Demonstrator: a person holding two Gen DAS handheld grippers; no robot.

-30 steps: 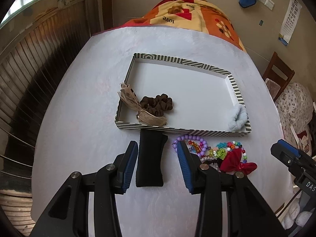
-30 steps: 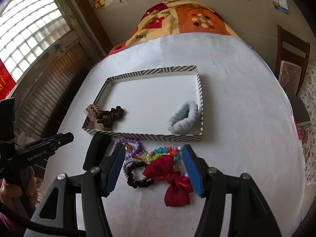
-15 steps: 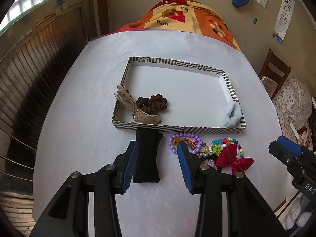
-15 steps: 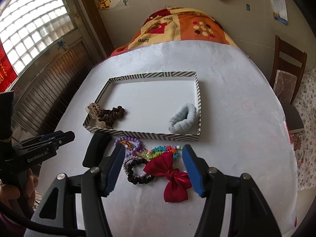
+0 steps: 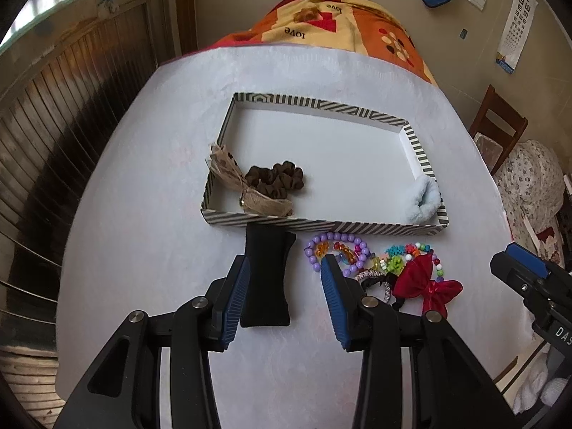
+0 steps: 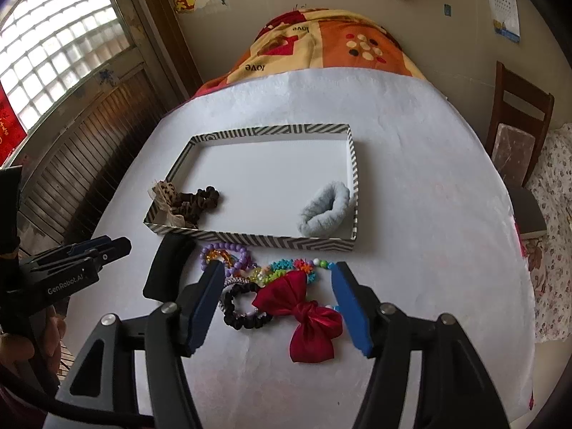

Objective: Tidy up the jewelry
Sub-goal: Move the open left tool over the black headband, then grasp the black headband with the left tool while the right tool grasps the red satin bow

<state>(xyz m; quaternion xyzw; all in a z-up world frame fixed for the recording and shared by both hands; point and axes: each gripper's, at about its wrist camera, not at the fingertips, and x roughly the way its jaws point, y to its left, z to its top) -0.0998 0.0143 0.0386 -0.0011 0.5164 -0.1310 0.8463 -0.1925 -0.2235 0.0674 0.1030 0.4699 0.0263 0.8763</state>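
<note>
Hidden: black pad (image 5: 266, 279) partly behind my left gripper (image 5: 284, 298); bead pile (image 6: 264, 271) tangled.
Left jaws: wide open, holding nothing.
Right gripper (image 6: 277, 307): jaws wide open over red bow (image 6: 302, 316).

Both wrist views look forward and down along their fingers, near the table (image 5: 143, 214). Both share the striped tray (image 5: 321, 227) (image 6: 257, 239) ahead.
</note>
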